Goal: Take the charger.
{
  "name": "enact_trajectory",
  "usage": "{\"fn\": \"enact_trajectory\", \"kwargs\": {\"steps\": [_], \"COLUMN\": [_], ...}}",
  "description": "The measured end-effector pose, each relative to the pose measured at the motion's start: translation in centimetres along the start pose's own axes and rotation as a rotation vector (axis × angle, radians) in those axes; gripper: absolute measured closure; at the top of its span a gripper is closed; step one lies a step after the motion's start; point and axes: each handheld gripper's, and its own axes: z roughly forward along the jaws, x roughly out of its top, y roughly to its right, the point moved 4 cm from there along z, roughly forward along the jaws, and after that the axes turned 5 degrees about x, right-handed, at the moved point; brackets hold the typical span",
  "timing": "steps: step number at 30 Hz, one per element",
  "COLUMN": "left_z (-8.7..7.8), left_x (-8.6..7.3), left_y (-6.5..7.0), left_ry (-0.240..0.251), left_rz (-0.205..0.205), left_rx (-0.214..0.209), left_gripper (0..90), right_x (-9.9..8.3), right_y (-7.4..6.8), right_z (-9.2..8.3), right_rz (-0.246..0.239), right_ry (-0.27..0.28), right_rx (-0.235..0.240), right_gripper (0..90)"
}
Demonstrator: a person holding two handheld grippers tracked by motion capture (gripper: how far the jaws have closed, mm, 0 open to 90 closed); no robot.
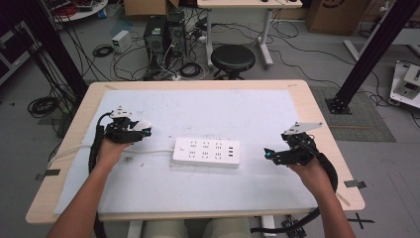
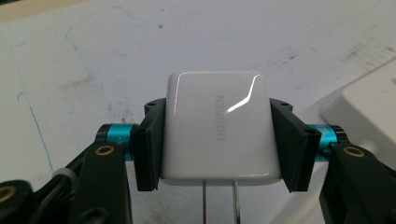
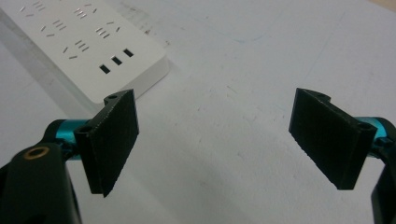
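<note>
The left hand-held gripper (image 1: 143, 130) sits over the left part of the counter (image 1: 317, 106), a light wooden top covered by a white mat (image 1: 237, 109). Its two black jaws are pinching a glossy white, square-bodied plastic wall charger (image 2: 219, 126) with grey lettering on its face. In the left gripper view the pads (image 2: 148, 144) press flat against the charger's two opposite sides, and two metal prongs (image 2: 219, 200) stick out from the charger's near edge, back toward the camera. The charger is off the mat, held in the air above the counter's left part, about midway between the far and near edges. In the high view it shows as a small white block (image 1: 142, 124) at the tip of the left hand-held gripper, well apart from the power strip.

A long white rectangular plastic power strip (image 1: 206, 152) lies flat near the middle of the counter, its length running left to right. Its top carries rows of socket slots and, toward its right end, a few small dark rectangular ports. A white cable (image 1: 153, 150) leaves its left end and runs toward the counter's left edge.

The right hand-held gripper (image 1: 268, 153) sits near the counter's right edge, pointing left toward the power strip's right end. Its black jaws are spread wide with nothing between them; in the right gripper view the bare mat (image 3: 233, 140) lies in the gap and a corner of the power strip (image 3: 88, 51) shows just beyond the pad (image 3: 112, 140) on that view's left side.
</note>
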Motion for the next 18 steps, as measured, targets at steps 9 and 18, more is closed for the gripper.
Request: {"fn": "enact_trajectory", "kwargs": {"steps": [9,18], "left_z": [-2.9,-4.5], "left_x": [0.7,0.3], "left_y": [2.4,5.0], "left_ry": [0.064,0.095], "left_rz": [-0.012,-0.005], "left_rx": [-0.011,-0.046], "left_gripper": [42.5,42.5], "right_x": [0.1,-0.4], "right_y": [-0.7,-1.2], "right_z": [0.3,0.4], "right_rz": [-0.01,-0.031], "right_ry": [-0.01,-0.014], "right_rx": [0.039,0.058], "right_gripper": [16.1,16.2]}}
